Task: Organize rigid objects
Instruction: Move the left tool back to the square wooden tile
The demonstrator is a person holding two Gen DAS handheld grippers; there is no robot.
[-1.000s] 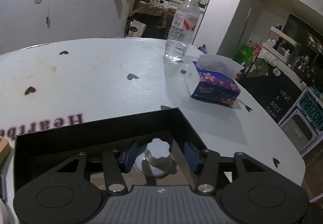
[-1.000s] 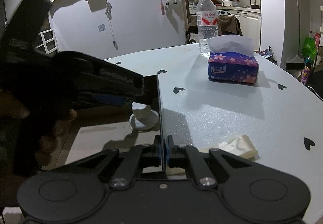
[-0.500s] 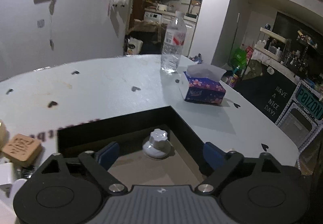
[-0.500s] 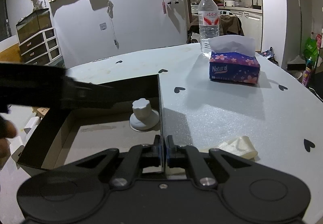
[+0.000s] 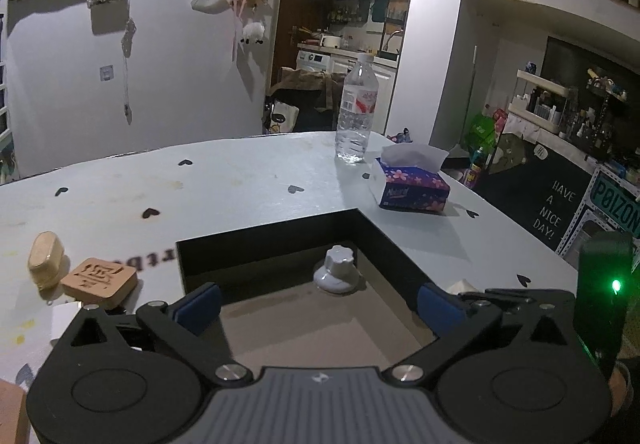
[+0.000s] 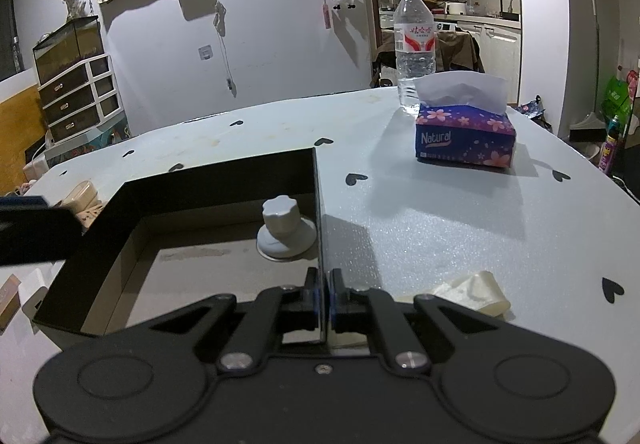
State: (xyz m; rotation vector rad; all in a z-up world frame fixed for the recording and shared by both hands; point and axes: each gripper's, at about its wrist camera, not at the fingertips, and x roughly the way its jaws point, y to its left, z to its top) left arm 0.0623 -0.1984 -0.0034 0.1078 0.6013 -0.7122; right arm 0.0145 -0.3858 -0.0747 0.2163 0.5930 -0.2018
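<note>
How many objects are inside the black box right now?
1. A white knob sits on the box floor near the far right corner, by the wall that the right hand-held gripper pinches. The near floor is hidden behind the grippers, so more could be there.

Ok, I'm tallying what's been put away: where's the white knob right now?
The white knob sits inside the black box, in its far right corner, close to the wall clamped by the right tool.

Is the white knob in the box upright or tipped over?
Upright: the white knob stands on its wide base on the box floor, handle up, near the right wall.
</note>
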